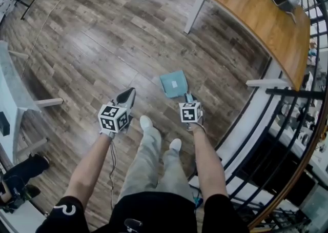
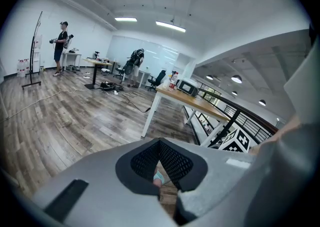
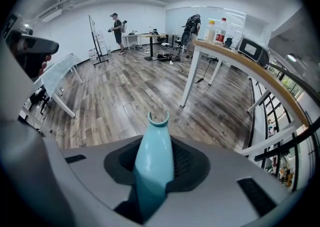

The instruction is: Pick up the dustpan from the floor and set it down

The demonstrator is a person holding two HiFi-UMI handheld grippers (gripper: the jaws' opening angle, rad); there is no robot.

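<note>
Right gripper view: right gripper (image 3: 155, 157) clamps dustpan handle (image 3: 157, 130) | head view: dustpan tray (image 1: 173, 83) | left gripper (image 2: 160, 147) clenched, empty.

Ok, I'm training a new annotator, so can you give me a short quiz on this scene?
1. True or false: the right gripper holds the teal dustpan by its handle.
2. The dustpan's pan is: A) ahead of the person's shoes, B) on the wooden table, C) under a chair.
3. Fill in: the left gripper has its jaws ___, nothing between them.
Key: 1 true; 2 A; 3 shut.
</note>
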